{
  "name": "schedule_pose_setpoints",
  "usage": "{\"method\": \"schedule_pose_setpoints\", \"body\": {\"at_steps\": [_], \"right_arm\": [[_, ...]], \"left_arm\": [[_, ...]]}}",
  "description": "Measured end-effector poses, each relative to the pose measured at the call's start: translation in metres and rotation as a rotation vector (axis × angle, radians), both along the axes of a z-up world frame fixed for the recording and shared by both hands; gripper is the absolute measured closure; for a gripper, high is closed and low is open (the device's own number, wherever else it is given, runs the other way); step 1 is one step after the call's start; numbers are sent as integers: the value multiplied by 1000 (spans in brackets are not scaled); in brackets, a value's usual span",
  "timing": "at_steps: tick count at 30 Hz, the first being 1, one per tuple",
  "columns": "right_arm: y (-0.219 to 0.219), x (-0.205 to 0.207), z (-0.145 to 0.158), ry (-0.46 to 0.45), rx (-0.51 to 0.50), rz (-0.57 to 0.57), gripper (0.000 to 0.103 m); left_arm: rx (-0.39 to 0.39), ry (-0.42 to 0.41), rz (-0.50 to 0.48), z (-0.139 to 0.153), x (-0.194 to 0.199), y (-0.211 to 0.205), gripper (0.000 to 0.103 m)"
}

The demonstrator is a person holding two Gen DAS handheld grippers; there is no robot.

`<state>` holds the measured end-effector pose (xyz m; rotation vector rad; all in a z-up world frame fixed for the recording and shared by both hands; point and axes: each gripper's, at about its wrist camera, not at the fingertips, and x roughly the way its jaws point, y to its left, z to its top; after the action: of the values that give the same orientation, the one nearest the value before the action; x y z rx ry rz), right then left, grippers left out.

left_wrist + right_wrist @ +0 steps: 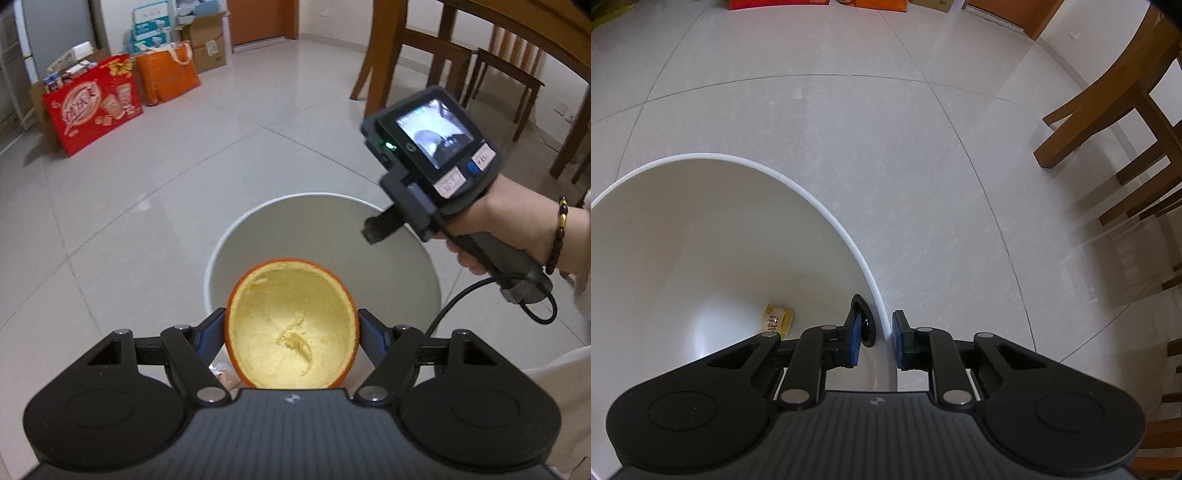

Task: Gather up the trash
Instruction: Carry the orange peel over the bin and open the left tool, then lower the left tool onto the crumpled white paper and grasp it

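While the left gripper [291, 328] hangs over the bin [236, 236], its two blue pads [210, 328] sit tight against either side of a hollow orange peel [291, 325], so that peel is clamped, open cup facing the camera, right above the white rim. In the left wrist view the bin mouth gapes wide beyond the peel, with bare wall all round and free air between peel and far rim. Over on the right, a hand [498, 229] with a beaded bracelet [557, 236] carries the right gripper [373, 230] at the bin's far right edge. From the right wrist view that gripper [875, 341] straddles the rim [849, 240]: one pad inside, one outside, the wall running up between them; the gap is narrow, and whether the pads actually pinch the wall I cannot tell. One yellow wrapper [777, 319] lies on the bin floor, and one black ring-shaped thing [864, 325] sits by the inner pad. Count it up: one bin, one peel, one wrapper, two grippers. The floor [166, 147] is pale glossy tile with thin grout lines, wide open left of the bin. Wooden chair legs [1100, 110] crowd the right side. Against the far wall stand a red bag [92, 107], an orange bag [166, 77] and stacked cardboard boxes [207, 40].
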<state>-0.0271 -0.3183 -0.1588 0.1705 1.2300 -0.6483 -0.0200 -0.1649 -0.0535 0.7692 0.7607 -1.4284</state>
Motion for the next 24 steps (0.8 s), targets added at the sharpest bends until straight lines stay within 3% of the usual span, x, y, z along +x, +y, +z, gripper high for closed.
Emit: {"method": "schedule_pose_setpoints", "body": {"at_steps": [3,15,20,24], "right_arm": [[-1,0,0,-5,9,-6,83],[-4,-3,-2,-4,5,2,83],[-4,-4,-1,-2,0,6,83],[-1,-3,-1,-2,-4,8,82]], "left_arm": [[-10,15,-7,-2,-1,2,20],[-27,-34,25,18,34,27,13],[-36,-30,101,4,56,51,11],[-19,-34,201,-28,74,75,11]]}}
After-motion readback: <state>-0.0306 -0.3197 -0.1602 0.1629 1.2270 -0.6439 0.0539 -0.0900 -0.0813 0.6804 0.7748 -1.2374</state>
